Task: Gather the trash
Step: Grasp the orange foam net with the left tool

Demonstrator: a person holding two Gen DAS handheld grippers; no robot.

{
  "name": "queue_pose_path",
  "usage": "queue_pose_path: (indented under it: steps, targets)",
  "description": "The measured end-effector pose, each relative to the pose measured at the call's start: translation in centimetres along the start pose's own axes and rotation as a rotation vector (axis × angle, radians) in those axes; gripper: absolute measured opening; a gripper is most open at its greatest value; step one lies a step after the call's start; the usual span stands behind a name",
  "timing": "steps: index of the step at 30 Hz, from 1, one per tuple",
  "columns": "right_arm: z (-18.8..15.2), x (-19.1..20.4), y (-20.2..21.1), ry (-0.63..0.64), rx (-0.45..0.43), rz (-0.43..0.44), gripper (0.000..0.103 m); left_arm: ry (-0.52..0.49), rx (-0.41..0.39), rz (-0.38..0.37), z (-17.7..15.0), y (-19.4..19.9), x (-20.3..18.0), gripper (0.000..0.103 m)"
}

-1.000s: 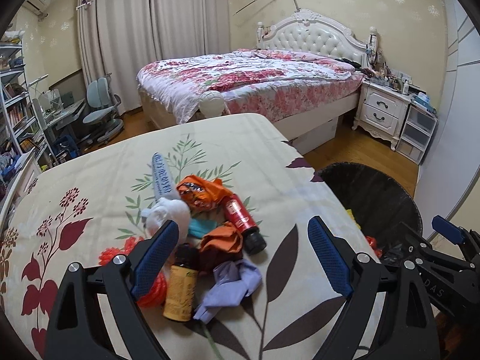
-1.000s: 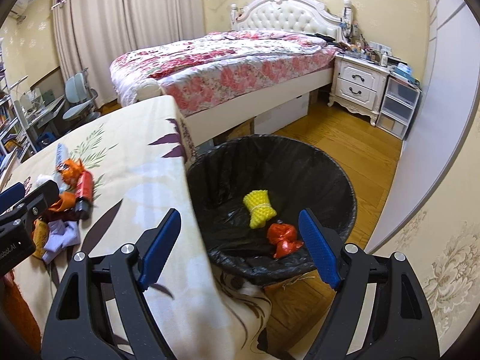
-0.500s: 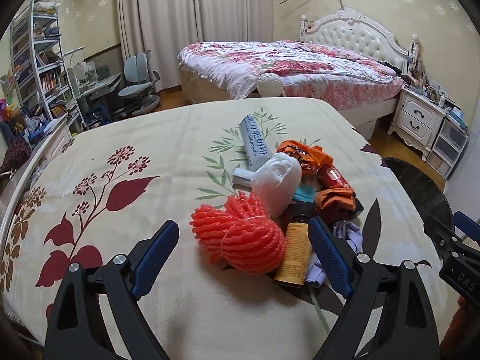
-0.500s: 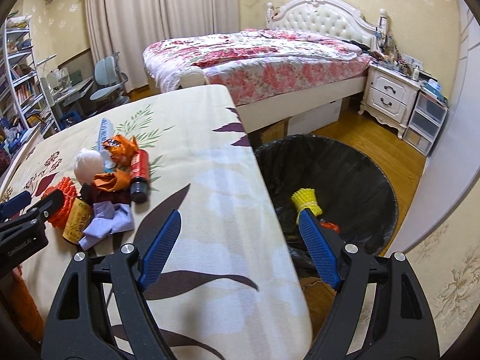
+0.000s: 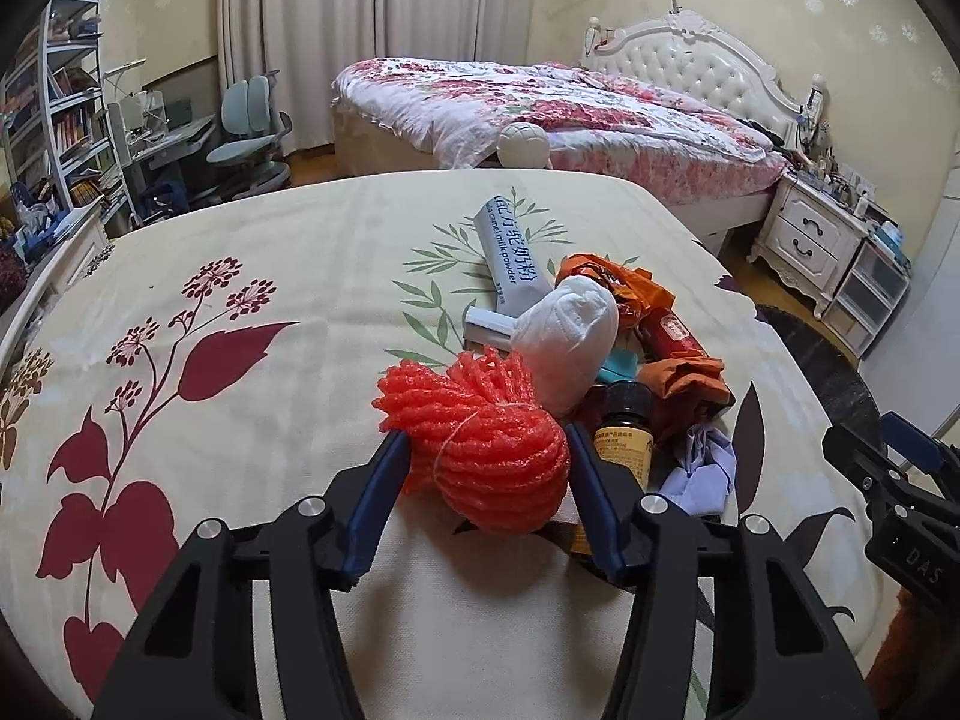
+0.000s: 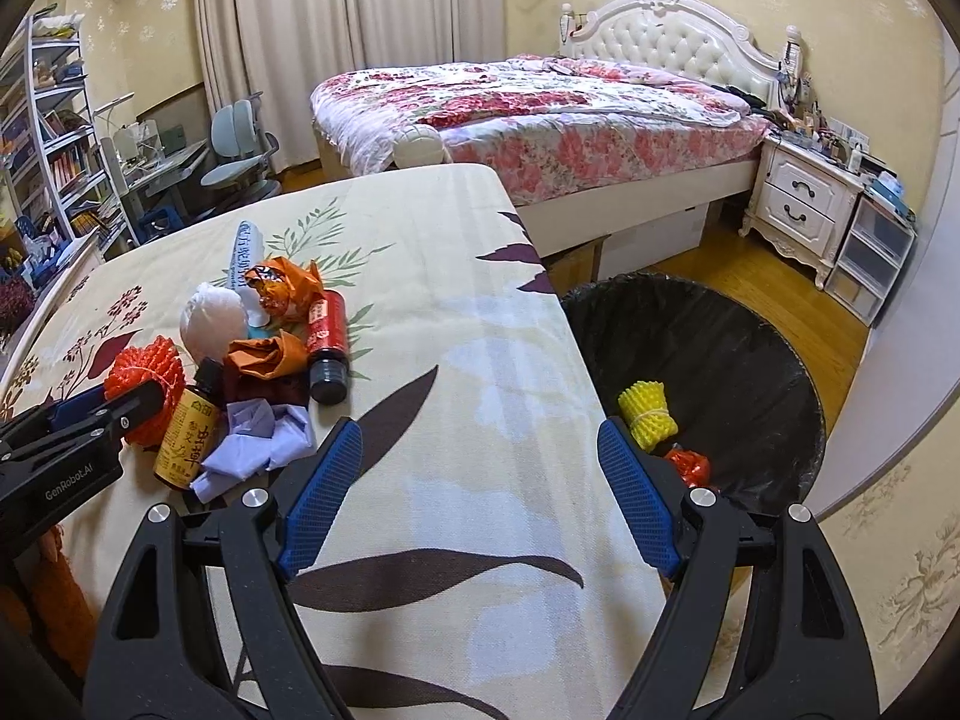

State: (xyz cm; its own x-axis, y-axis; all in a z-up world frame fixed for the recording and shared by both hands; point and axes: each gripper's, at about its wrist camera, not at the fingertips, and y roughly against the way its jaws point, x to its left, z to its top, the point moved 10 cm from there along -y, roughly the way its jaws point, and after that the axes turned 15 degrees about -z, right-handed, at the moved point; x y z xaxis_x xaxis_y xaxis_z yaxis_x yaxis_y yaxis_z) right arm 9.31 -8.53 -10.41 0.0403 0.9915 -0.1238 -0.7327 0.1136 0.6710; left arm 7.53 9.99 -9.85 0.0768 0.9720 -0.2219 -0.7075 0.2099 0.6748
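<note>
1. Since the earlier pictures, both grippers have swung away from the bin side toward the trash pile; the left gripper [image 5: 486, 456] has just been closing its jaws, and one red foam net [image 5: 492, 450] now sits between them; both blue pads touch its sides, so it looks gripped.
2. One right gripper [image 6: 480, 480] hangs over the bare tablecloth [image 6: 480, 360]; its jaws are wide apart with nothing between them.
3. On the cloth the pile holds: one white wad [image 5: 570, 342], two orange wrappers [image 6: 282, 288] [image 6: 264, 357], one red bottle [image 6: 327, 336] lying down, one brown bottle with a yellow label [image 6: 186, 438], one pale purple crumpled piece [image 6: 258, 438], and one grey-blue tube [image 5: 510, 258].
4. All these things lie close together, many touching; the red foam net is at the pile's near left edge, just beside the brown bottle.
5. One black bin [image 6: 750, 372] stands on the floor just beside the table's right edge; inside lie one yellow foam net [image 6: 648, 414] and one small red piece [image 6: 690, 465], near each other.
</note>
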Motion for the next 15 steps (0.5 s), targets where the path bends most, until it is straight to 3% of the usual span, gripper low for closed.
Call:
queue_pose_path:
  steps: [8, 15]
  targets:
    - [0.9, 2.4, 0.5, 0.019, -0.009, 0.046, 0.079, 0.017, -0.037, 0.053, 0.6, 2.0, 3.2, 0.053]
    - [1.4, 6.5, 0.6, 0.083, -0.009, 0.113, 0.065, 0.023, -0.055, 0.122, 0.9, 3.0, 6.3, 0.053]
